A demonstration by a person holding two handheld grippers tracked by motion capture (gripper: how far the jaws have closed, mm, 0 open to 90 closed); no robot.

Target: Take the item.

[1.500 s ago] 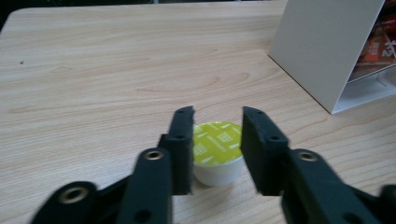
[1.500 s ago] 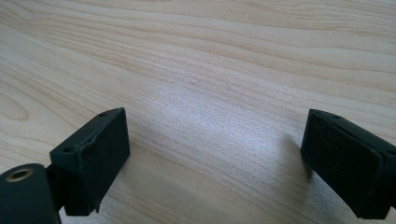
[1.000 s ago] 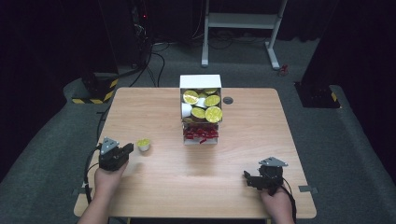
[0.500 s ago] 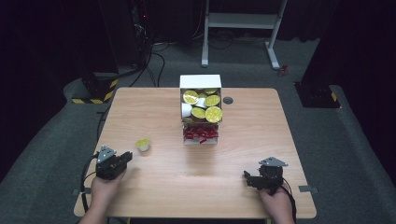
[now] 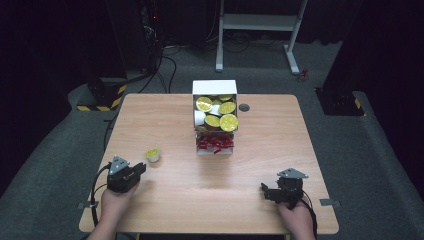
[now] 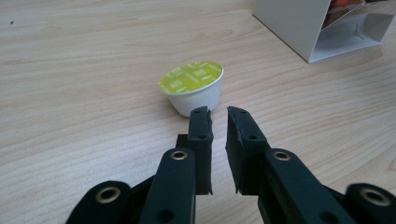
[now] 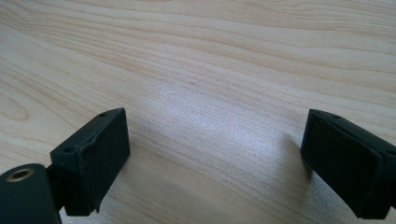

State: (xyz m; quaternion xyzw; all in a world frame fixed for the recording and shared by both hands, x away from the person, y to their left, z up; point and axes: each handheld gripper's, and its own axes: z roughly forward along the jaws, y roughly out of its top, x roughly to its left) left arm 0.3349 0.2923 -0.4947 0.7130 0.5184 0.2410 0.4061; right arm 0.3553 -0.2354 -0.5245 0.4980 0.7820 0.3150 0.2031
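Right gripper [image 7: 215,154] has its two black jaws spread wide apart, one at lower left and one at lower right, nothing between them, hovering low over bare light wood-grain table [image 7: 219,60].

A coffee capsule [image 6: 192,85] stands on the table [image 6: 70,84] just beyond the left gripper's [image 6: 218,112] fingertips, the capsule box [image 6: 303,25] farther right.

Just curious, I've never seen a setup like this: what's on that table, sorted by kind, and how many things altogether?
Loose coffee pod with green lid: 1
White dispenser box stacked with pods, red packets at its bottom: 1
Green-lidded pods showing in the box: about 5, some hidden
Small dark round disc: 1
Hand-held grippers: 2, left gripper and right gripper
Total: about 10
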